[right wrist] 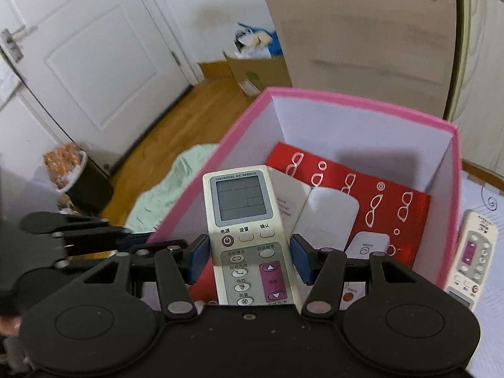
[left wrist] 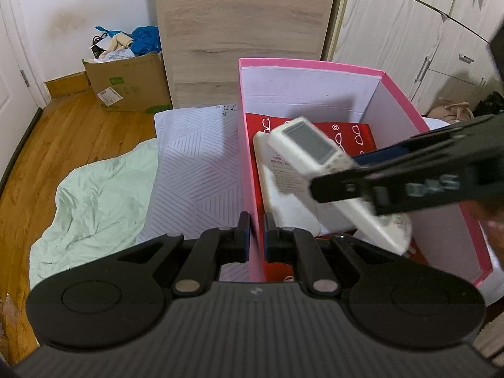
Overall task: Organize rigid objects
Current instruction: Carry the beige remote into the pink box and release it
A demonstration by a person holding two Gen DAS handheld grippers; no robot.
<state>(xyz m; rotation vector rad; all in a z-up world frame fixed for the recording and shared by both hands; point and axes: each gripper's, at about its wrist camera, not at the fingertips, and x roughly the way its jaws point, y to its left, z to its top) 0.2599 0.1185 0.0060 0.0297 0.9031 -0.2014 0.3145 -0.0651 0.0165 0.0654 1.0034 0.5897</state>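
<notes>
While left gripper [left wrist: 256, 236] pinches pink box [left wrist: 249, 163] wall, right gripper [right wrist: 249, 256] clamps "UNIVERSAL A/C REMOTE" [right wrist: 242, 217] w/ LCD.

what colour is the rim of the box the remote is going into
Pink; the box has a pink rim and outside with white inner walls, clearest in the right wrist view.

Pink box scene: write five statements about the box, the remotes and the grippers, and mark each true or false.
1. The left gripper is clamped on the near wall of the pink box. True.
2. The right gripper holds a black remote. False: it holds a white A/C remote.
3. The pink box is empty. False: a red glasses-print package and white items lie inside.
4. A second remote lies outside the box. True.
5. The held remote's screen faces down. False: it faces up toward the right wrist camera.
</notes>
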